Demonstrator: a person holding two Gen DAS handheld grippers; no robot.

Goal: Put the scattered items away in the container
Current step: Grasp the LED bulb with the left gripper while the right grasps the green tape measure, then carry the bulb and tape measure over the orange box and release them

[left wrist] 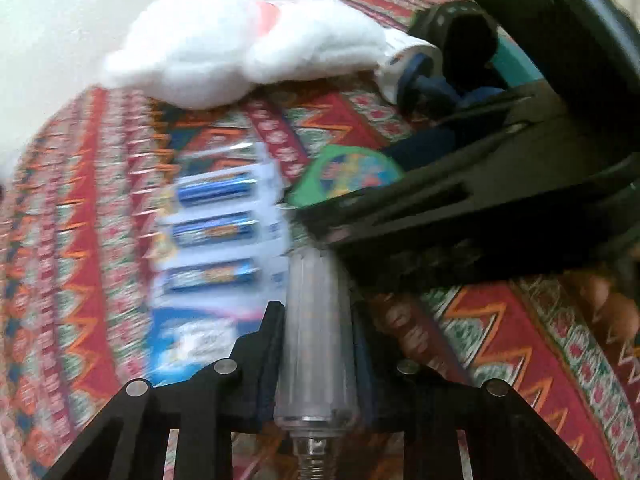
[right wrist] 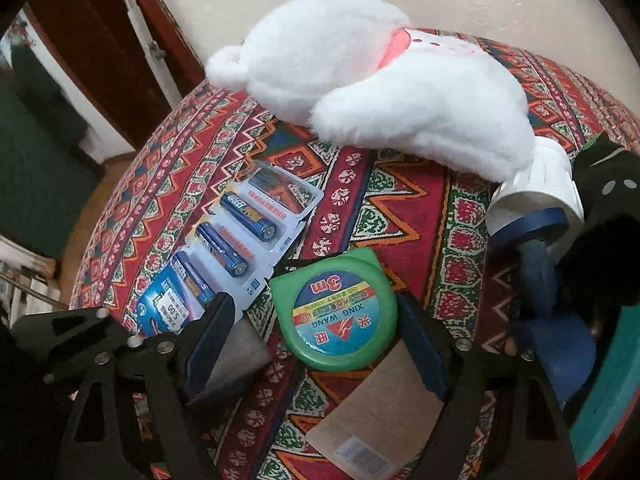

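My left gripper [left wrist: 318,312] is shut on a clear plastic cylinder [left wrist: 316,352] with a metal threaded end; its pads press both sides. A green 3 m tape measure [right wrist: 336,312] lies flat on the patterned cloth between the fingers of my right gripper [right wrist: 316,320]. These stand open, and a gap shows beside the left pad [right wrist: 212,340]. In the left wrist view the right gripper [left wrist: 460,208] reaches in from the right over the tape measure [left wrist: 348,176]. A blister pack of blue batteries [right wrist: 236,240] lies just left of the tape. The teal container [right wrist: 608,380] sits at the right edge.
A white plush toy [right wrist: 380,88] lies at the back of the round, red-patterned table [right wrist: 400,200]. A white tube with a blue ring [right wrist: 536,200], a black fuzzy thing [right wrist: 608,192] and a blue item [right wrist: 560,352] crowd the container side. A beige card [right wrist: 380,400] lies under my right gripper.
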